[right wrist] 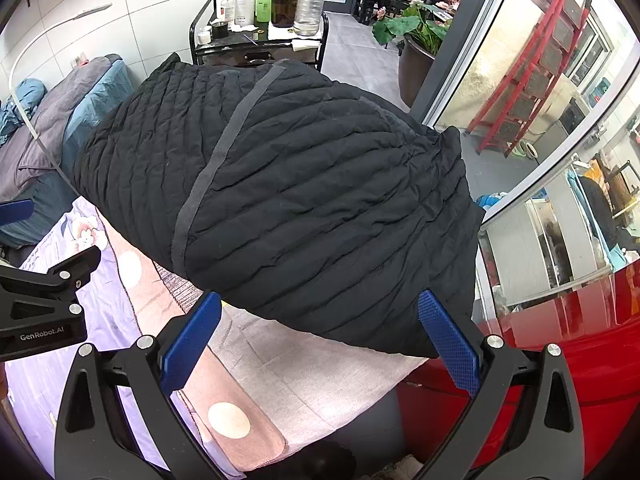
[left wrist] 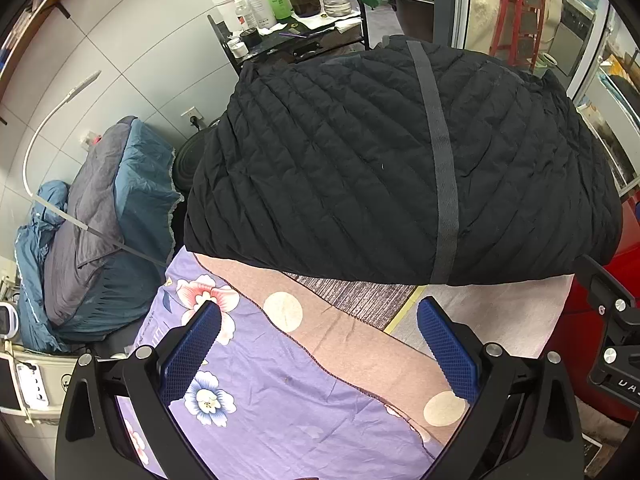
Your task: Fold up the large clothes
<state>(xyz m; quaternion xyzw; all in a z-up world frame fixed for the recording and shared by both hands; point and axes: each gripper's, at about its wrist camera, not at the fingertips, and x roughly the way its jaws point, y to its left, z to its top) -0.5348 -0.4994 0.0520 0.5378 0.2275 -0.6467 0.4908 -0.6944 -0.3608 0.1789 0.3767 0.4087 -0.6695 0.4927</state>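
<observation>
A black quilted jacket (left wrist: pixel 360 160) lies folded into a thick block on the covered table, with a grey strip (left wrist: pixel 440 152) running across it. It also shows in the right wrist view (right wrist: pixel 304 200). My left gripper (left wrist: pixel 320 308) is open and empty, a little short of the jacket's near edge. My right gripper (right wrist: pixel 320 304) is open and empty, with its fingertips level with the jacket's near edge and its right fingertip (right wrist: pixel 444 328) close to the near right corner. The right gripper's body (left wrist: pixel 612 328) shows at the right edge of the left wrist view.
The table carries a purple floral sheet (left wrist: pixel 260 408), a brown dotted cloth (left wrist: pixel 332 332) and a pale pink towel (right wrist: pixel 320 380). A bed with blue bedding (left wrist: pixel 100 232) stands to the left. A black cart with bottles (right wrist: pixel 260 20) stands behind. A red object (right wrist: pixel 580 340) and glass doors are on the right.
</observation>
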